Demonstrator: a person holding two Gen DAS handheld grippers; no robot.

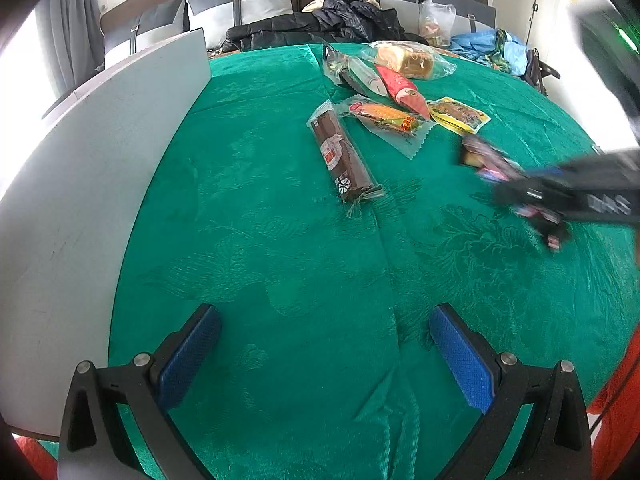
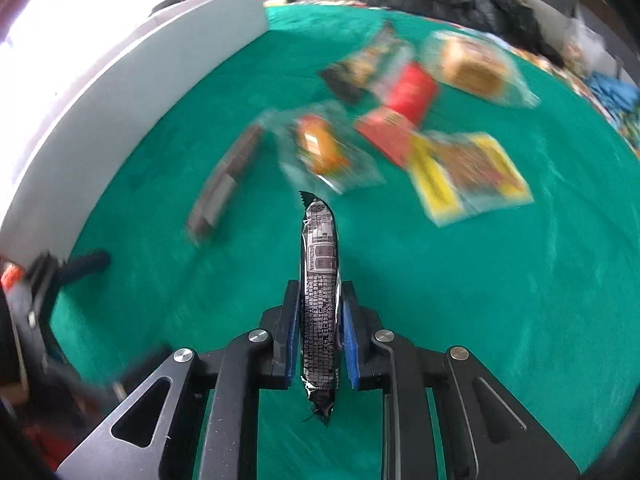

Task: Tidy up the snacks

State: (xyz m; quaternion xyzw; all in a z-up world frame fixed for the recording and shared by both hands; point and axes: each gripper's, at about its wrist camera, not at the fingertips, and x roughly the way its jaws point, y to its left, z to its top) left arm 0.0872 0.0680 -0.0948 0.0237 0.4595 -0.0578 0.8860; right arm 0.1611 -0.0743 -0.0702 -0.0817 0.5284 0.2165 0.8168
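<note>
Black snack packet [image 2: 319,300] clamped in right gripper [image 2: 319,336], long axis pointing forward.

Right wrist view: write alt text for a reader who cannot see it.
The right hand-held gripper is shut on a black snack packet, held edge-on above a green tablecloth. Beyond it, blurred, lie a brown bar, several bright wrapped snacks and a bagged bun. A white board stands at the left.
</note>
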